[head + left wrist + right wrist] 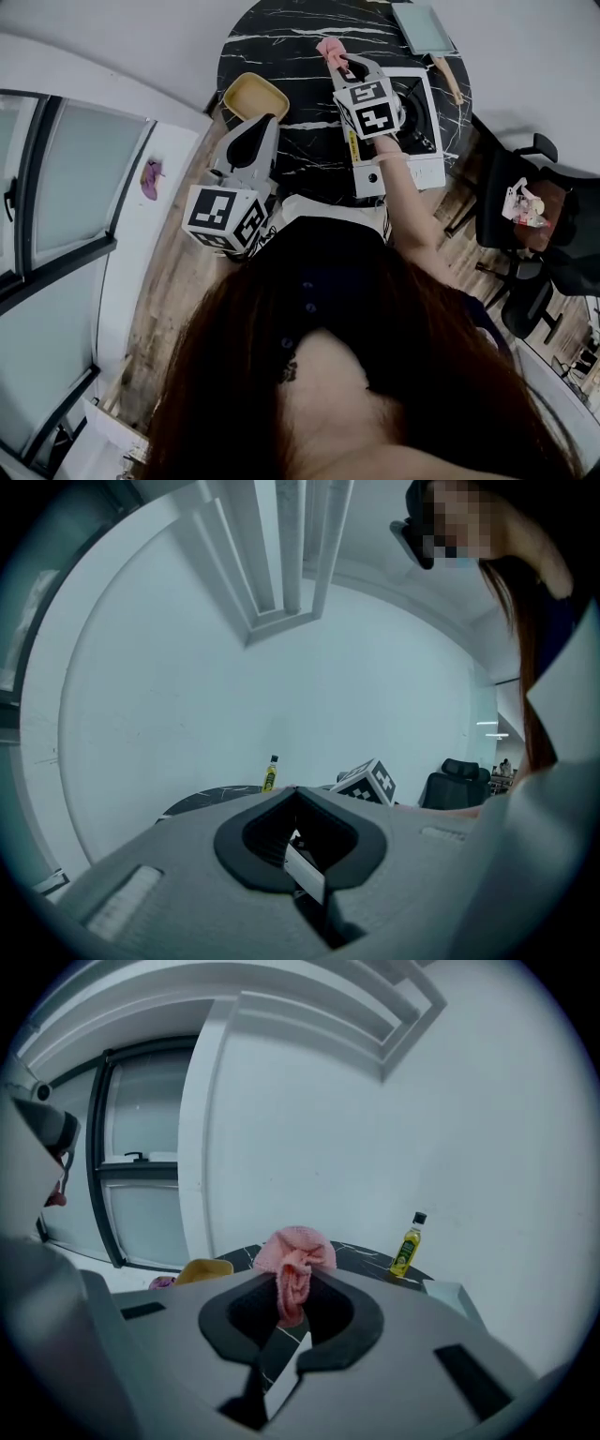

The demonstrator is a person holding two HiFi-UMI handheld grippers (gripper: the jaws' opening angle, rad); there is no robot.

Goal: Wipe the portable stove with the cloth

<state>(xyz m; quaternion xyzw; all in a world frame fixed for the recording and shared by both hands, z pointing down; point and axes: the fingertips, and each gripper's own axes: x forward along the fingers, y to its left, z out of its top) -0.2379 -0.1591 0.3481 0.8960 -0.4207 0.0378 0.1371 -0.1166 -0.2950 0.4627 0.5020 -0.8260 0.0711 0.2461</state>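
In the head view the white portable stove with its black burner sits at the right side of the round black marble table. My right gripper is held over the table just left of the stove, shut on a bunched pink cloth. The right gripper view shows the cloth pinched in the right gripper and puffing out above the tips. My left gripper hovers at the table's near left edge. Its jaws stand shut and empty. The stove is hidden in both gripper views.
A yellow bowl lies near the left gripper. A teal tray and a wooden utensil lie behind the stove. A small oil bottle stands at the table's far edge. Black office chairs crowd the right; a window runs along the left.
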